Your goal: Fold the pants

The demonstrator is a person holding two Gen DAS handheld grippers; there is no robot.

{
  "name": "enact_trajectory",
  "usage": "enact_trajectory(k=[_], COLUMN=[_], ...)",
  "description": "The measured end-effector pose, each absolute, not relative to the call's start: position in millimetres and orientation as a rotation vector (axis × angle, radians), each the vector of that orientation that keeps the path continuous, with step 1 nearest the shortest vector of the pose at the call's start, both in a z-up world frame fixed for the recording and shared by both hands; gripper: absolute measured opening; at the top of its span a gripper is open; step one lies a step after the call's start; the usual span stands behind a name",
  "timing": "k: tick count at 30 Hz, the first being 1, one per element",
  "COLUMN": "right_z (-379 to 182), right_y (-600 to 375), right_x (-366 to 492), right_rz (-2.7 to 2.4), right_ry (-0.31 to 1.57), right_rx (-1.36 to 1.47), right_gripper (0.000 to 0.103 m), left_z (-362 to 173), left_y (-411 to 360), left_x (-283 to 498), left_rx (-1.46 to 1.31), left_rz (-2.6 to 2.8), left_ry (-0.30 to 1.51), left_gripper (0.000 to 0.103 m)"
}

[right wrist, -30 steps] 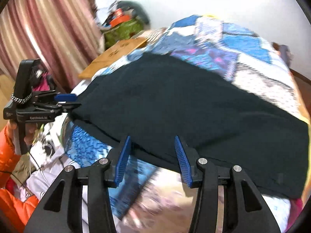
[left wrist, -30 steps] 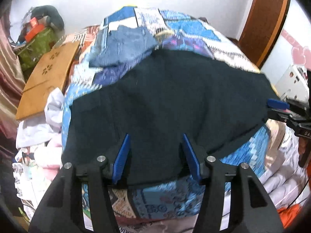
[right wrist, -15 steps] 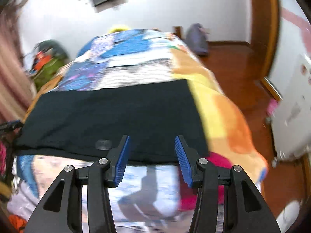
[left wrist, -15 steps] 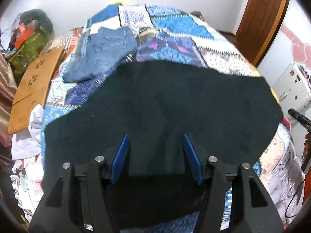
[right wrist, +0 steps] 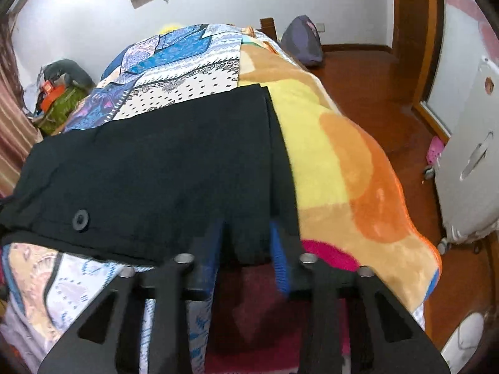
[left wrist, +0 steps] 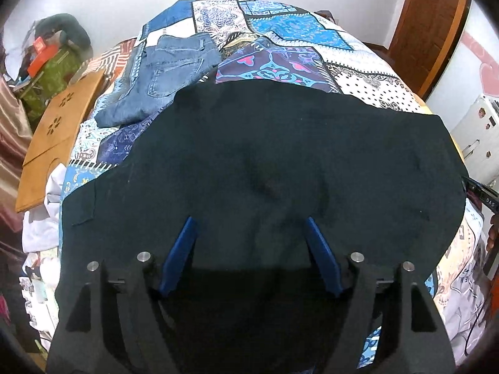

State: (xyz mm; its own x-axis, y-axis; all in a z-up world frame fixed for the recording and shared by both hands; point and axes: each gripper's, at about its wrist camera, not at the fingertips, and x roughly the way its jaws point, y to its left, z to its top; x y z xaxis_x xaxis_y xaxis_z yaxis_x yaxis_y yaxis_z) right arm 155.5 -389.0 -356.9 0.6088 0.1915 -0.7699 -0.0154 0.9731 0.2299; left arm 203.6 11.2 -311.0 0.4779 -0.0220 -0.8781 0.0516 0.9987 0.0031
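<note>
Black pants point(left wrist: 280, 155) lie spread flat across the patterned bedspread point(left wrist: 280, 31). My left gripper point(left wrist: 251, 227) is open and hovers over the near middle of the pants, the cloth showing between its blue fingers. In the right wrist view the same pants point(right wrist: 156, 171) lie across the bed, with a button point(right wrist: 80, 219) at their near left. My right gripper point(right wrist: 246, 230) is open with its fingertips straddling the near right corner of the pants. Whether the fingers touch the cloth is unclear.
Folded blue jeans point(left wrist: 165, 78) lie on the bed beyond the black pants. A brown wooden board point(left wrist: 56, 140) leans at the bed's left side over white clothes. An orange and yellow blanket point(right wrist: 343, 162) covers the bed's right side, with wooden floor point(right wrist: 389, 93) and a white cabinet point(right wrist: 467, 162) beyond.
My left gripper has risen and moved in over the pants. My right gripper has swung to the right end of the pants and come down onto their near right corner.
</note>
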Motion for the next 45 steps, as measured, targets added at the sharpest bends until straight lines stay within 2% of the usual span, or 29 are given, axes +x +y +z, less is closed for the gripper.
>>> enact_trajectory(k=[1, 4, 8, 11, 17, 20, 22, 24, 29, 36, 40, 45], right_z=[-356, -350, -336, -334, -352, -341, -331, -321, -314, -348, -361, -367], right_y=[-389, -384, -386, -395, -399, -403, -411, -419, -420, -406, -409, -409], right_x=[155, 153, 146, 149, 164, 158, 151, 141, 122, 120, 131, 136], right_rz=[0.124, 0.117, 0.073, 0.057, 0.071, 0.040, 0.032, 0.036, 0.071, 0.119, 0.116, 0.131], right_ry=[0.906, 0.876, 0.821, 0.813, 0.903, 0.900, 0.879, 0.854, 0.830, 0.904, 0.932, 0.919], right_rx=[0.201, 0.116, 0.013, 0.025, 0.056, 0.061, 0.111, 0.187, 0.335, 0.486, 0.536, 0.566], right_gripper=[0.012, 0.009, 0.008, 0.008, 0.010, 0.021, 0.035, 0.041, 0.043, 0.043, 0.044, 0.050], left_z=[-311, -310, -310, -310, -302, -288, -274, -265, -264, -302, -316, -321], left_y=[10, 9, 12, 14, 9, 1, -11, -24, -63, -115, -127, -130], left_x=[204, 205, 205, 205, 202, 201, 205, 211, 230, 241, 243, 253], left_rx=[0.032, 0.043, 0.035, 0.046, 0.086, 0.121, 0.132, 0.135, 0.154, 0.189, 0.191, 0.143], left_rz=[-0.043, -0.039, -0.038, -0.029, -0.030, -0.047, -0.080, -0.115, -0.201, -0.294, -0.301, -0.312], left_ry=[1.073, 1.079, 1.087, 1.084, 1.087, 1.050, 1.016, 0.994, 0.985, 1.071, 1.086, 1.098], left_gripper=[0.074, 0.074, 0.074, 0.079, 0.079, 0.079, 0.079, 0.079, 0.079, 0.079, 0.079, 0.081])
